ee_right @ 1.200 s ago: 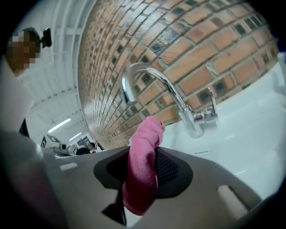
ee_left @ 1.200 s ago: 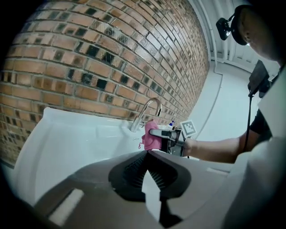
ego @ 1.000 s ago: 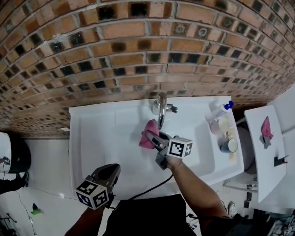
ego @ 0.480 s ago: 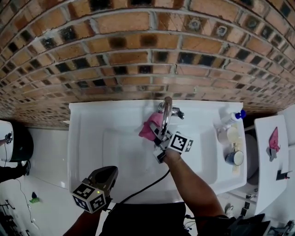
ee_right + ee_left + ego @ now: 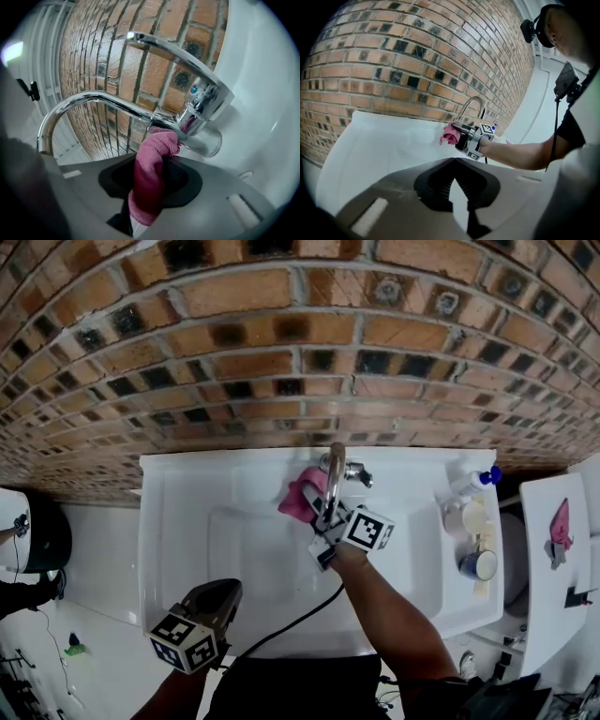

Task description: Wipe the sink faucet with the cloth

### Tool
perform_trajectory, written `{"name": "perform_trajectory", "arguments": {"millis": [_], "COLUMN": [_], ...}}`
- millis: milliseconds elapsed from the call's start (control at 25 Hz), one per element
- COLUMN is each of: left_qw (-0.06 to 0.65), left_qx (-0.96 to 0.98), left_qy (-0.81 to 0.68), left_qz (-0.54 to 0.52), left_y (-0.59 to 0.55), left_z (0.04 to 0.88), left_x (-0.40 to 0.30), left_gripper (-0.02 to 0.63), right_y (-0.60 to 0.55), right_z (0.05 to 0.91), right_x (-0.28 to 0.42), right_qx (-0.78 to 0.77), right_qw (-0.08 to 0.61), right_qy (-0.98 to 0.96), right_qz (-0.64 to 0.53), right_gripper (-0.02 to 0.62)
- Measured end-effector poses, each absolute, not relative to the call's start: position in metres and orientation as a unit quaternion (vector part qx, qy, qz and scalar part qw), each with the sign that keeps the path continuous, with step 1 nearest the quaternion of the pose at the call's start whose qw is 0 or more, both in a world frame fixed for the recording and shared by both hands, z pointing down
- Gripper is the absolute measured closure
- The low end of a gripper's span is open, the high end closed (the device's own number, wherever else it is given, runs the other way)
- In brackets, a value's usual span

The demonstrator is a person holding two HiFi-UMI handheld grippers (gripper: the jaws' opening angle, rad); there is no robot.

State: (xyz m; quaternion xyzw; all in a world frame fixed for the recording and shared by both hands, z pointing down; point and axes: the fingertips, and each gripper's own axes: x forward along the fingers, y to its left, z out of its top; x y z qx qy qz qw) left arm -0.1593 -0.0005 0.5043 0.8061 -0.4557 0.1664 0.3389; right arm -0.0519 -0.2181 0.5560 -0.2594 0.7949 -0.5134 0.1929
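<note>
We face a red-brown brick wall point(image 5: 281, 334) above a white rectangular sink point(image 5: 187, 521), where a curved chrome faucet point(image 5: 117, 105) rises at the back edge. Our left gripper point(image 5: 454, 161) hangs over the sink's near rim, well apart from the faucet, its jaws closed together on nothing. Our right gripper point(image 5: 150, 187) clamps the pink fabric cloth point(image 5: 150, 173), whose bunched top presses against the faucet's body, just beneath the spout's root.

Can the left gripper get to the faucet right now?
Probably yes: open sink lies between the left gripper and the faucet, though the right gripper and cloth crowd its spout.
</note>
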Motion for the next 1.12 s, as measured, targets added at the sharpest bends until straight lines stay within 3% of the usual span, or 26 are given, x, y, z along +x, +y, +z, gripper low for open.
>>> {"name": "perform_trajectory", "arguments": {"millis": [400, 1120], "left_qw": [0.332, 0.301], "left_qx": [0.814, 0.864], "left_qy": [-0.448, -0.384], "left_qz": [0.164, 0.120], "left_y": [0.001, 0.028], "left_z": [0.499, 0.468], "left_x": [-0.153, -0.141], "left_gripper": [0.600, 0.600], "right_y": [-0.214, -0.093], "right_z": [0.523, 0.498], "right_x": [-0.047, 0.027], "right_qx": [-0.235, -0.325], "right_qw": [0.228, 0.172], "right_qy": [0.809, 0.809], "right_qz": [-0.487, -0.458], "right_gripper": [0.460, 0.459]}}
